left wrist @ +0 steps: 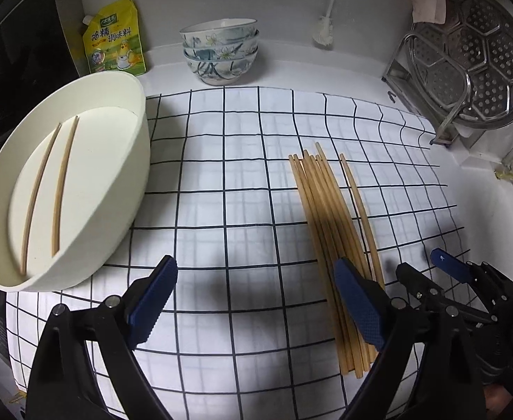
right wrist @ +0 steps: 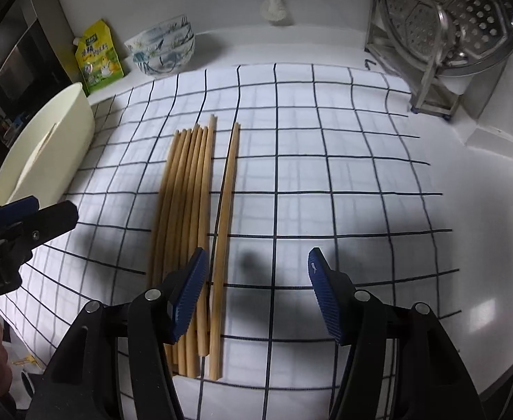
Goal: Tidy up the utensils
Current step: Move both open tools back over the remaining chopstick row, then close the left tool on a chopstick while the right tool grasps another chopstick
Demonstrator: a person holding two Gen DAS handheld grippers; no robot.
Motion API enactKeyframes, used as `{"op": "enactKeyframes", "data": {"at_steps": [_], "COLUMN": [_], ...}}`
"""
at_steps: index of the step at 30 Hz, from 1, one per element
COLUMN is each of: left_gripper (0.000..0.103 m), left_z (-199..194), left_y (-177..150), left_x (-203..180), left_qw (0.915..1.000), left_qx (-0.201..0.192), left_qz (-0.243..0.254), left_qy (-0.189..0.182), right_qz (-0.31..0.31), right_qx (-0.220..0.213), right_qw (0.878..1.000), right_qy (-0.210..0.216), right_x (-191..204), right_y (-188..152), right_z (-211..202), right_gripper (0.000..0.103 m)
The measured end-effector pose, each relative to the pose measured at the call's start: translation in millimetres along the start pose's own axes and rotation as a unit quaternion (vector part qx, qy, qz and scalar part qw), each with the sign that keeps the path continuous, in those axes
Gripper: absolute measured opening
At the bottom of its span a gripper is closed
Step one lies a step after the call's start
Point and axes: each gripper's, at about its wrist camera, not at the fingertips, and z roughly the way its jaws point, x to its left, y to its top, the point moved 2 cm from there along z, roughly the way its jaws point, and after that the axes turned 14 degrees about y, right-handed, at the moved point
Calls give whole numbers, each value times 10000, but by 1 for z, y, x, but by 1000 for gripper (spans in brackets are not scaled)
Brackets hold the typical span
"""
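Step in hand: fetching the next chopsticks off the checked cloth (left wrist: 242,182) for the cream oval tray (left wrist: 141,161). Two chopsticks (left wrist: 51,192) already lie in the tray, side by side, apart from each other. The rest sit well to the right of the tray: a tight bundle of chopsticks (right wrist: 186,203) flat on the cloth, plus a separated pair (right wrist: 226,210) just beside its right edge, one stick seemingly stacked on the other.

Left gripper (left wrist: 256,301): jaws spread wide, nothing between them but cloth; its right pad sits over the bundle's near end. Right gripper (right wrist: 256,294): jaws partly spread, empty, the separated pair just inside the left pad, bundle under or behind that pad. Contact with the sticks can't be told.

Judged next move: the right gripper needs to settle lower so its pads straddle only the separated pair, then pinch and lift without dragging the bundle. Risk: the left pad is very near the bundle's outer stick and could nudge or catch it.

Stacked bowls (left wrist: 219,52), seasoning pouch (left wrist: 114,40) and steamer rack (left wrist: 466,59) stand behind, not involved.
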Motion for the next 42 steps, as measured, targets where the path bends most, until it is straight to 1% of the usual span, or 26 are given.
{"op": "enactKeyframes", "data": {"at_steps": [12,15,19,23,28,35,42], "left_gripper": [89,89,89,89,89,89,90], "left_z": [21,24,28,34,39,45,44], "left_y": [-11,-12,-13,-15,-17,-22,-22], "left_x": [-9,-12,-17,-26,-34,-36,-39], "left_qw": [9997,9996,9996,9994,9989,9983,9982], "left_qx": [190,192,201,256,248,286,309], "left_qz": [-19,2,25,75,202,282,283], "left_qy": [159,201,219,217,336,430,426], "right_qz": [-220,-272,-194,-109,-23,-22,-17], "right_qx": [80,41,-29,-77,-107,-113,-112], "right_qw": [9997,9996,9998,9999,9999,9999,9999], "right_qy": [13,8,47,-48,-100,-31,-12], "right_x": [-6,-9,-18,-30,-41,-39,-38], "right_y": [-2,-2,-1,-2,-4,-3,-2], "right_z": [27,28,25,21,16,15,15], "right_gripper": [57,57,57,57,57,57,57]}}
